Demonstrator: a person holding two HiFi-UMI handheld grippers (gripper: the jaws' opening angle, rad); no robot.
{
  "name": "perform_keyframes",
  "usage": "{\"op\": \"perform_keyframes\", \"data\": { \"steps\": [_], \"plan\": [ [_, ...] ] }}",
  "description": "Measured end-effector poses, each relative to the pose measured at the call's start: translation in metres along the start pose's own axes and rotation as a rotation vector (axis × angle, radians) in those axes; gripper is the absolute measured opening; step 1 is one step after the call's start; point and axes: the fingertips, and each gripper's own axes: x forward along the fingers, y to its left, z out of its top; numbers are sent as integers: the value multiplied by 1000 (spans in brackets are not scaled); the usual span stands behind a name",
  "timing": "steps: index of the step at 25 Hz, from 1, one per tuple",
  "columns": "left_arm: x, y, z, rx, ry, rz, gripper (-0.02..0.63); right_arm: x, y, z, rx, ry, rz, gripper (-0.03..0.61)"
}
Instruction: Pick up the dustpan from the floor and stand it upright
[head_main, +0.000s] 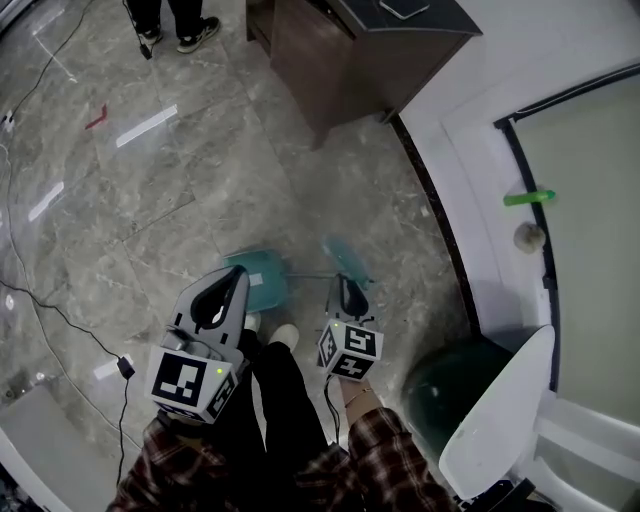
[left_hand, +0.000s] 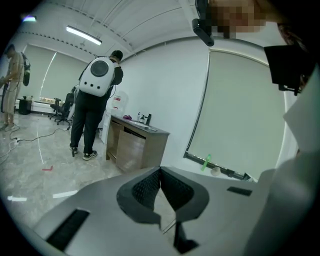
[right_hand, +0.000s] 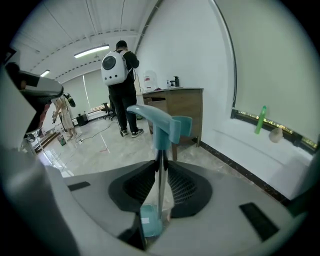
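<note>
The teal dustpan (head_main: 262, 282) is off to the side of my feet, its thin metal rod running right to a teal handle top (head_main: 346, 258) that is blurred. My right gripper (head_main: 342, 284) is shut on that rod. In the right gripper view the rod (right_hand: 160, 185) stands between the pads, with the teal handle top (right_hand: 161, 121) beyond the right gripper (right_hand: 161, 162) and the pan (right_hand: 150, 221) near the camera. My left gripper (head_main: 235, 272) hovers over the pan. The left gripper (left_hand: 160, 171) has its tips together with nothing between them.
A brown cabinet (head_main: 350, 55) stands at the far wall, and a person with a white backpack (left_hand: 97, 85) is beside it. A dark green bin (head_main: 455, 385) with a white lid (head_main: 500, 410) stands at my right. A black cable (head_main: 60, 318) crosses the floor at left.
</note>
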Motion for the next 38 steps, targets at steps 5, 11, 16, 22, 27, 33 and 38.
{"op": "perform_keyframes", "data": {
  "steps": [5, 11, 16, 22, 27, 33, 38],
  "plan": [
    [0, 5, 5, -21, -24, 36, 11, -1, 4, 1, -21, 6, 26, 86],
    [-3, -2, 10, -36, -53, 50, 12, -10, 5, -2, -35, 25, 43, 86],
    [-7, -9, 9, -45, -62, 25, 11, -23, 7, -17, -51, 40, 50, 86],
    [-12, -18, 7, -34, -51, -8, 11, -41, 6, -36, -36, 49, 44, 86],
    [-17, -28, 11, -17, -38, -44, 12, -56, 12, -50, 22, 78, 79, 86],
    [-17, -42, 22, 4, -29, -93, 12, -70, 20, -63, 41, 114, 99, 86],
    [-23, -51, 26, 17, -23, -120, 11, -79, 20, -66, 53, 117, 82, 86]
  ]
}}
